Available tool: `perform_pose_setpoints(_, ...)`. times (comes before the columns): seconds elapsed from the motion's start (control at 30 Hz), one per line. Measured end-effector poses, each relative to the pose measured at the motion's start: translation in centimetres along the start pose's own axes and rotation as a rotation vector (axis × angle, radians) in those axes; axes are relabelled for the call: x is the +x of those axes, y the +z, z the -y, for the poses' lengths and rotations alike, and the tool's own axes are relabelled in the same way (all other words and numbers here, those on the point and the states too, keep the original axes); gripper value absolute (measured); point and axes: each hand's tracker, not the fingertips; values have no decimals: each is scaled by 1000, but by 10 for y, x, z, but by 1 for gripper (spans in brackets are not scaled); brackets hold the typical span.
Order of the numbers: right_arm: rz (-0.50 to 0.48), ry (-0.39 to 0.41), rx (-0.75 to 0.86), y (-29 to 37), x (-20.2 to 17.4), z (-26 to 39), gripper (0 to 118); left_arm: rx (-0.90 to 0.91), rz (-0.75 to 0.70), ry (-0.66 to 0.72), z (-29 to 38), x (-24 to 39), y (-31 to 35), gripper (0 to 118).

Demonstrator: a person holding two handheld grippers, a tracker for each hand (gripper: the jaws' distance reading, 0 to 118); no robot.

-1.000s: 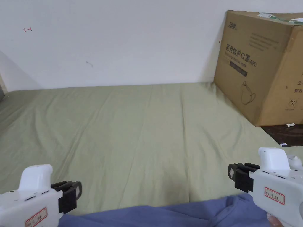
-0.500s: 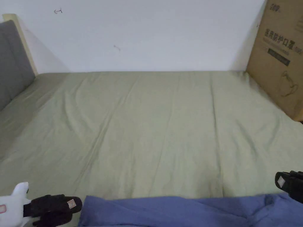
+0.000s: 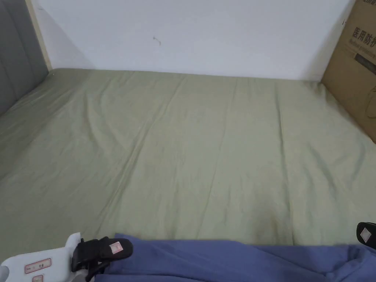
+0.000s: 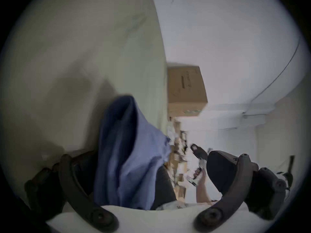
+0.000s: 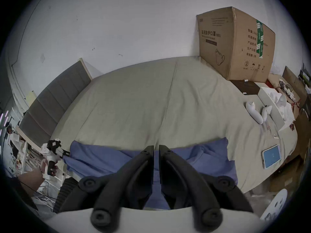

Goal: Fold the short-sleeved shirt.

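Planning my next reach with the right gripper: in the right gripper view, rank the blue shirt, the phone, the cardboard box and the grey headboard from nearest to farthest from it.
1. Blue shirt: right at the right gripper, spread across the near edge of the bed.
2. Phone: off to the right, flat on the sheet.
3. Cardboard box at the far right corner and grey headboard at the far left: too close to call.

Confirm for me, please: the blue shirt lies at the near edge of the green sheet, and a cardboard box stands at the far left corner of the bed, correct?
Not quite. The blue shirt does lie at the near edge of the green sheet, but the cardboard box stands at the far right corner, as the head view shows; a grey headboard is on the left.
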Motion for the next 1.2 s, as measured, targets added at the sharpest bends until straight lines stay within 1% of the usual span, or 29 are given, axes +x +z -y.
perform_pose_setpoints(0.03,1,1,-1,0,0,-1,6,2,-5,6,-1,-2,-2,118)
perform_pose_setpoints(0.07,5,-4,-3,-1,3,-1,6,4,-50,40,-2,-7,-2,113)
perform_pose_setpoints(0.1,3,-15,-6,-1,5,-2,6,-7,-178,65,-2,-13,-4,91)
perform_pose_setpoints(0.13,-5,-33,-7,-1,8,-1,6,-19,-307,58,-1,-18,-8,54)
perform_pose_setpoints(0.17,-12,-55,-7,-1,10,-1,6,-24,-324,44,2,-23,0,10)
perform_pose_setpoints(0.2,-18,-79,-8,-2,14,0,6,6,-192,52,-1,-10,-2,5)
perform_pose_setpoints(0.27,-23,-111,-13,-3,17,2,6,-23,-278,47,-2,-1,-4,5)
perform_pose_setpoints(0.3,-24,-119,-14,-3,18,2,6,-9,-305,28,1,7,-3,5)
perform_pose_setpoints(0.4,-28,-122,-13,0,22,4,6,18,-510,-184,9,57,7,4)
perform_pose_setpoints(0.43,-28,-119,-11,2,23,3,6,32,-539,-221,13,69,12,5)
perform_pose_setpoints(0.47,-30,-115,-10,3,23,3,6,60,-602,-275,16,84,20,5)
perform_pose_setpoints(0.53,-36,-108,-6,4,24,3,6,133,-796,-392,25,115,33,5)
perform_pose_setpoints(0.57,-38,-104,-5,4,24,3,6,164,-947,-471,23,112,26,5)
perform_pose_setpoints(0.6,-41,-101,-4,4,25,4,6,183,-1128,-566,29,125,26,5)
perform_pose_setpoints(0.63,-45,-101,-4,4,26,5,6,181,-1217,-652,32,133,27,5)
perform_pose_setpoints(0.67,-52,-103,-4,3,26,6,6,187,-1208,-670,36,139,25,5)
perform_pose_setpoints(0.77,-66,-130,0,2,26,7,6,190,-1029,-564,34,144,13,5)
perform_pose_setpoints(0.83,-90,-144,8,3,27,7,6,136,-898,-521,38,153,-15,5)
perform_pose_setpoints(0.93,-98,-126,15,7,24,8,6,26,-760,-461,42,151,-72,5)
perform_pose_setpoints(1.03,-95,-104,23,12,24,9,6,-116,-709,-478,53,149,-141,5)
perform_pose_setpoints(1.1,-98,-105,23,15,27,9,6,-168,-714,-506,60,146,-175,7)
perform_pose_setpoints(1.13,-99,-110,23,16,28,10,6,-180,-708,-506,63,144,-185,10)
perform_pose_setpoints(1.17,-100,-116,24,17,30,10,6,-202,-683,-497,65,142,-194,18)
perform_pose_setpoints(1.2,-101,-121,24,18,31,11,6,-218,-655,-485,68,141,-200,43)
